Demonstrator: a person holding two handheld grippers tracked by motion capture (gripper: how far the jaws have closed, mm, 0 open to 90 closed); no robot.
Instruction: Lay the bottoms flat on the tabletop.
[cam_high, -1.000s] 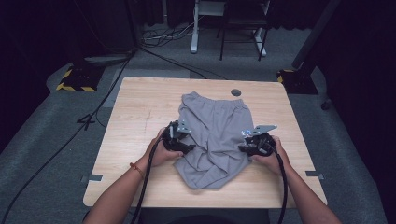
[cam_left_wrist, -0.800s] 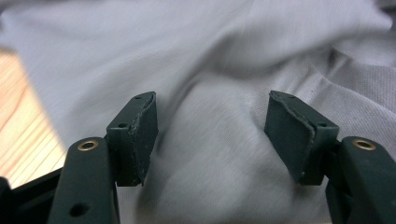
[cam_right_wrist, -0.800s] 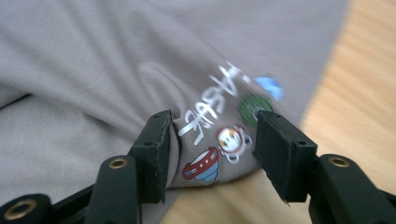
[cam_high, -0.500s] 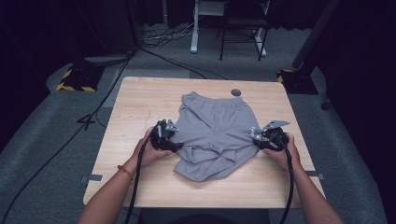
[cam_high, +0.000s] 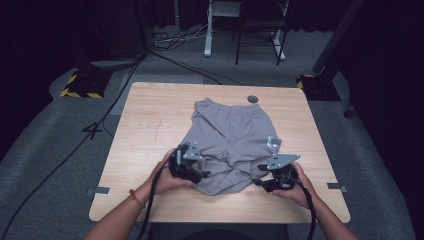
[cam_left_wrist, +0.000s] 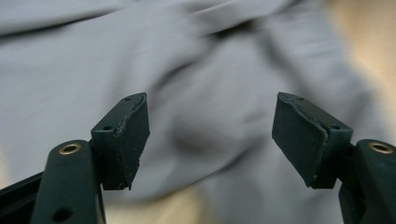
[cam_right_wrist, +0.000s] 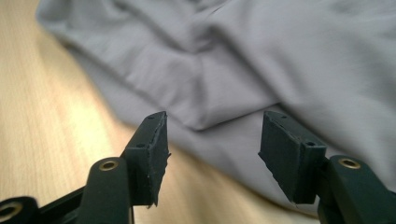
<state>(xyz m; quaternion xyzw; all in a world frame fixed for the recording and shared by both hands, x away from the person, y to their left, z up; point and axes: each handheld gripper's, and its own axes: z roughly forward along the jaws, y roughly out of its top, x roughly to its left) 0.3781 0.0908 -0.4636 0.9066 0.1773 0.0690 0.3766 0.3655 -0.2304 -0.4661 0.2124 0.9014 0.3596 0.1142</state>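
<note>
Grey shorts (cam_high: 230, 135) lie on the wooden table (cam_high: 145, 125), waistband at the far end, leg ends bunched near the front. My left gripper (cam_high: 202, 173) sits at the left leg end, pointing right. Its jaws have just been opening and stand wide apart over the cloth (cam_left_wrist: 187, 70), nothing pinched in the left gripper (cam_left_wrist: 210, 98). My right gripper (cam_high: 257, 181) is at the right leg end, pointing left. It has also been opening, and the right gripper (cam_right_wrist: 215, 115) hovers over a fold of the shorts (cam_right_wrist: 261, 60) without pressing it.
A dark round spot (cam_high: 252, 99) marks the table's far edge. Bare wood (cam_right_wrist: 42, 116) runs along both sides of the shorts. Cables (cam_high: 100, 125) cross the grey floor at the left, and a desk frame (cam_high: 207, 30) stands behind the table.
Both hands first moved apart along the shorts' sides, then came back toward the near edge. The shorts lie wider and flatter than a second ago.
</note>
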